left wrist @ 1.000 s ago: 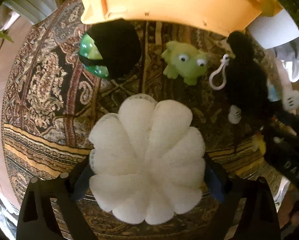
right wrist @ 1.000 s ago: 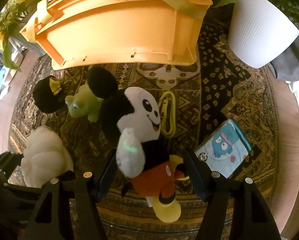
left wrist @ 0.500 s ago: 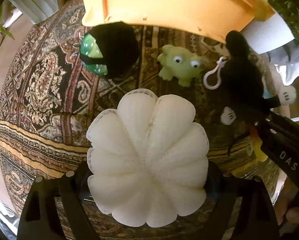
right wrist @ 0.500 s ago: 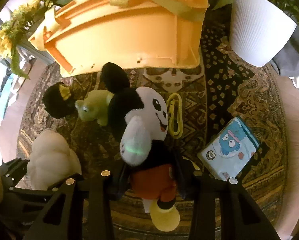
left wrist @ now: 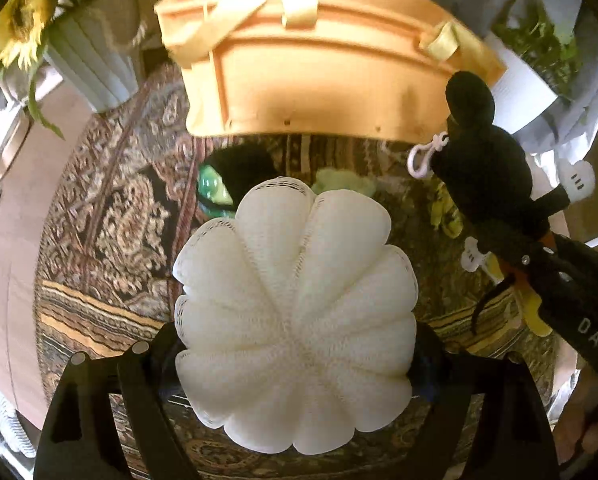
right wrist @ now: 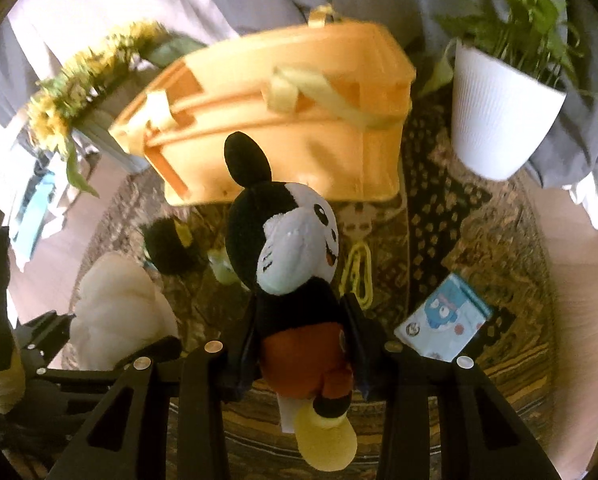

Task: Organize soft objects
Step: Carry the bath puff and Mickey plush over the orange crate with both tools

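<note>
My left gripper [left wrist: 295, 356] is shut on a white shell-shaped plush [left wrist: 295, 312] and holds it above the rug. My right gripper [right wrist: 303, 344] is shut on a Mickey Mouse plush [right wrist: 295, 264], also lifted; that plush shows from behind in the left wrist view [left wrist: 491, 176]. An orange bin [left wrist: 319, 76] with yellow straps stands behind on the rug; it also shows in the right wrist view [right wrist: 283, 120]. A black-and-green plush [left wrist: 227, 176] and a green frog plush [left wrist: 343, 182] lie on the rug in front of the bin, partly hidden by the shell.
A patterned round rug [left wrist: 111, 216] covers the floor. A white plant pot [right wrist: 499, 116] stands right of the bin, a grey pot with sunflowers [left wrist: 95, 56] left of it. A blue tissue pack [right wrist: 447, 320] and a yellow clip [right wrist: 357, 276] lie on the rug.
Both grippers have risen and lifted their plushes off the rug. The right jaws closed on the Mickey plush. The bin's top and straps have come into view.
</note>
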Available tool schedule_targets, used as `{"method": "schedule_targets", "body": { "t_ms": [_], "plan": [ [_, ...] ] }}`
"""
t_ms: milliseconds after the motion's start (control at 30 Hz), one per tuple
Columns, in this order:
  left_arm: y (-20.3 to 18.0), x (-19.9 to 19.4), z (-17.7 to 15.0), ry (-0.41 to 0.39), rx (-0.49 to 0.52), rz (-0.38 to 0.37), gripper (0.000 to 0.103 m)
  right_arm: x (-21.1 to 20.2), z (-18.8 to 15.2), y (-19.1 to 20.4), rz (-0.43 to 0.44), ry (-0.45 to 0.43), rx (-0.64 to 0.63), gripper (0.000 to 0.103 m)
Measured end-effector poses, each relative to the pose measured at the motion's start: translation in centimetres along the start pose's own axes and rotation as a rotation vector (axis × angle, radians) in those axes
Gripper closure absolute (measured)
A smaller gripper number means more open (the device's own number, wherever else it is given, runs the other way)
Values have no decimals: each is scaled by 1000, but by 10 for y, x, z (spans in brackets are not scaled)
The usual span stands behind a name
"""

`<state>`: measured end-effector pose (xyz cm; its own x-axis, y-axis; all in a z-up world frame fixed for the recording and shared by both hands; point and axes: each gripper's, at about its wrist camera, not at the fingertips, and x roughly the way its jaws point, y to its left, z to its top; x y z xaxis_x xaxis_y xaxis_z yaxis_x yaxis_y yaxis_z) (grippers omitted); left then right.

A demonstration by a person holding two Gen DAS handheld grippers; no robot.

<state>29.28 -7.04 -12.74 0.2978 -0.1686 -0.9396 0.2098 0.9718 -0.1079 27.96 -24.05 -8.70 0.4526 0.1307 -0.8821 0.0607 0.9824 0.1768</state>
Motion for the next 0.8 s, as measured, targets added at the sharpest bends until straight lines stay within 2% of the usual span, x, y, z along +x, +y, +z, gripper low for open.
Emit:
{"method": "schedule_targets", "body": {
  "t_ms": [367,800],
  "plan": [
    [-14,-49,21,-127,24,3,16,-30,19,9,32,-103,-5,64],
    [-17,-80,64,-235,70,1,16,-58,55,12,33,-215,-4,64]
  ]
}}
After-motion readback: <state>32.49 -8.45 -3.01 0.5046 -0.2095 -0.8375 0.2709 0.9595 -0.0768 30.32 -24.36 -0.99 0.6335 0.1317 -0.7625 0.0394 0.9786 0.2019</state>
